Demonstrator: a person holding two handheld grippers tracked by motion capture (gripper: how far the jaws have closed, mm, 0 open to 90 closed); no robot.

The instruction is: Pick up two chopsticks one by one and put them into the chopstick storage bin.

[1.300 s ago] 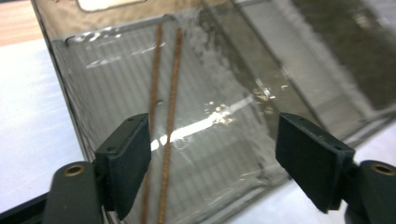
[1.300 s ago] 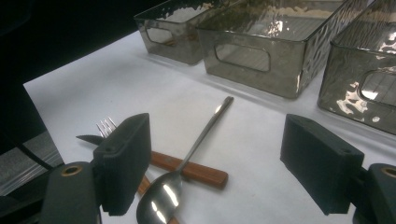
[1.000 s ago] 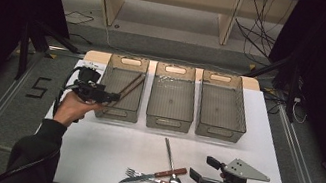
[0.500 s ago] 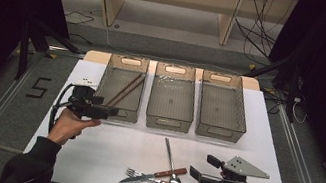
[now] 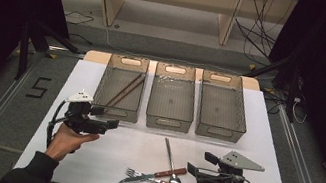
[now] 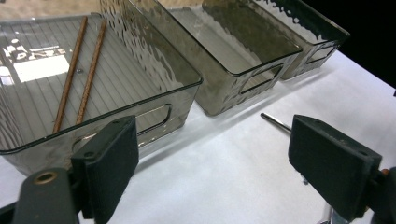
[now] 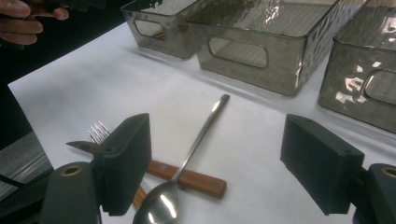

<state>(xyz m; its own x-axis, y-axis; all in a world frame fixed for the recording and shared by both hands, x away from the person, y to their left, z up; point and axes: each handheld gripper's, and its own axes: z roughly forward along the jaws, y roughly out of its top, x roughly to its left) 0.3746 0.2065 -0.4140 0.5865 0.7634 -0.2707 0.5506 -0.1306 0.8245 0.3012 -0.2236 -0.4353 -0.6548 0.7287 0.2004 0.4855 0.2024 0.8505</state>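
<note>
Since the earlier frames, the left gripper [image 5: 107,123] has moved back from the left bin [image 5: 117,109] toward the person's side, and the two chopsticks [image 5: 125,90] it held over that bin now lie inside it. The gripper now hovers above the white table [image 5: 103,157], just in front of the near wall of that bin. Its jaws are spread wide and there is nothing between them; in the left gripper view the bare table shows between the two black pads [image 6: 106,164].

The chopsticks lie side by side on the ribbed floor of the left bin [image 6: 116,119], slightly diagonal, and near each other. The middle bin [image 5: 168,119] and the right bin [image 5: 219,127] stand next to it in one row.

The right gripper [image 5: 195,165] has stayed at the near right part of the table, with its jaws spread too and holding nothing. Just beside it lies a small pile of cutlery: a spoon [image 5: 170,160] with its bowl toward the person, which lies across a knife [image 5: 152,175] with a wooden handle, and a fork [image 5: 136,173] with its tines pointing left. In the right gripper view the spoon [image 7: 187,161] rests on a wooden handle [image 7: 189,178], between the two jaws but lower, on the table.
</note>
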